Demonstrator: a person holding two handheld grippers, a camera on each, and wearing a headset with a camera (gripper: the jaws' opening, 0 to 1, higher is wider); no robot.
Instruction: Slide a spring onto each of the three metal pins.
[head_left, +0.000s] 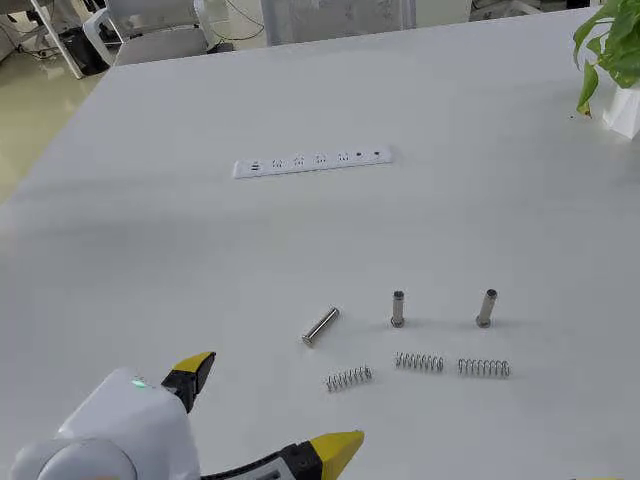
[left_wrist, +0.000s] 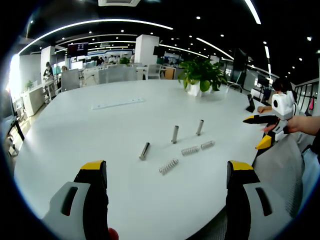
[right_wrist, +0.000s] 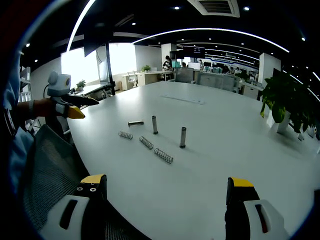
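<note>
On the white table (head_left: 200, 260), one metal pin (head_left: 320, 326) lies on its side and two pins (head_left: 398, 308) (head_left: 486, 308) stand upright. Three springs (head_left: 348, 378) (head_left: 419, 361) (head_left: 484, 367) lie loose in a row just in front of them. My left gripper (head_left: 265, 408) is open at the near left, short of the springs, with nothing between its yellow tips (left_wrist: 93, 170). A hand holds my right gripper (left_wrist: 272, 127) off the table's right edge. It is open and empty (right_wrist: 167, 182), looking across at the pins (right_wrist: 154, 125) and springs (right_wrist: 146, 142).
A white power strip (head_left: 311, 161) lies mid-table beyond the pins. A potted plant (head_left: 610, 50) stands at the far right corner. Chairs (head_left: 150, 30) sit past the far edge. A mesh chair (right_wrist: 45, 165) is beside the right gripper.
</note>
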